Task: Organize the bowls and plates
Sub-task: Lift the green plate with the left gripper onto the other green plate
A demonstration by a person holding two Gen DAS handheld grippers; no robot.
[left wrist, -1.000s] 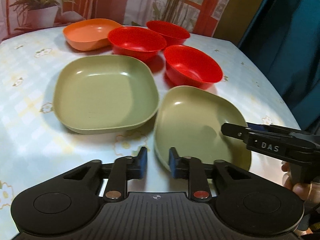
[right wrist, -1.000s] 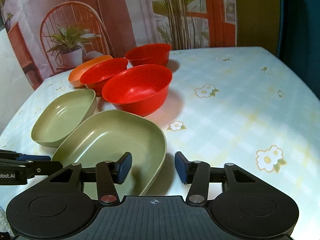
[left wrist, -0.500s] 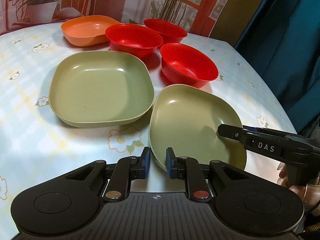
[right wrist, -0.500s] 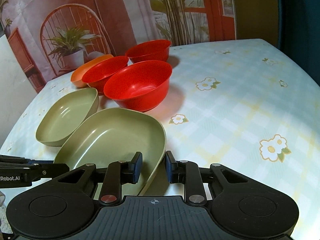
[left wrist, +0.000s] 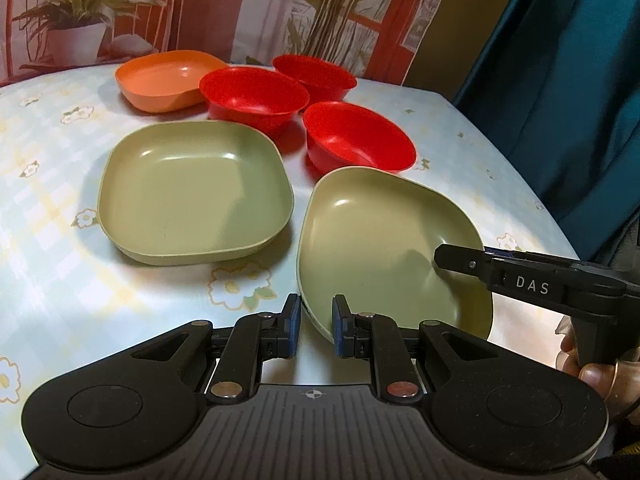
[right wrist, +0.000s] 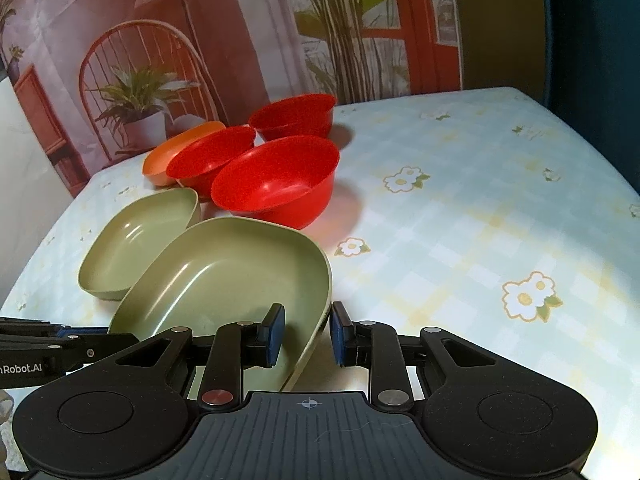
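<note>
A green plate (left wrist: 380, 240) (right wrist: 224, 280) lies nearest me on the flowered table. My left gripper (left wrist: 316, 330) is shut on its near-left rim. My right gripper (right wrist: 306, 334) is shut on its right rim, one pad inside the plate and one outside; the left wrist view shows this right gripper (left wrist: 456, 260) from the side. A second green plate (left wrist: 192, 188) (right wrist: 136, 244) sits just to the left. Behind stand three red bowls (left wrist: 252, 92) (left wrist: 316, 74) (left wrist: 356, 136) and an orange plate (left wrist: 164, 76).
The flowered tablecloth (right wrist: 460, 220) stretches bare to the right of the dishes. A teal curtain (left wrist: 560, 100) hangs past the table's right edge. A printed backdrop (right wrist: 200, 40) closes off the far side. A person's hand (left wrist: 592, 368) grips the right tool's handle.
Both pairs of jaws have narrowed onto the near green plate's rim, the right pair by more. Neither hand has shifted much.
</note>
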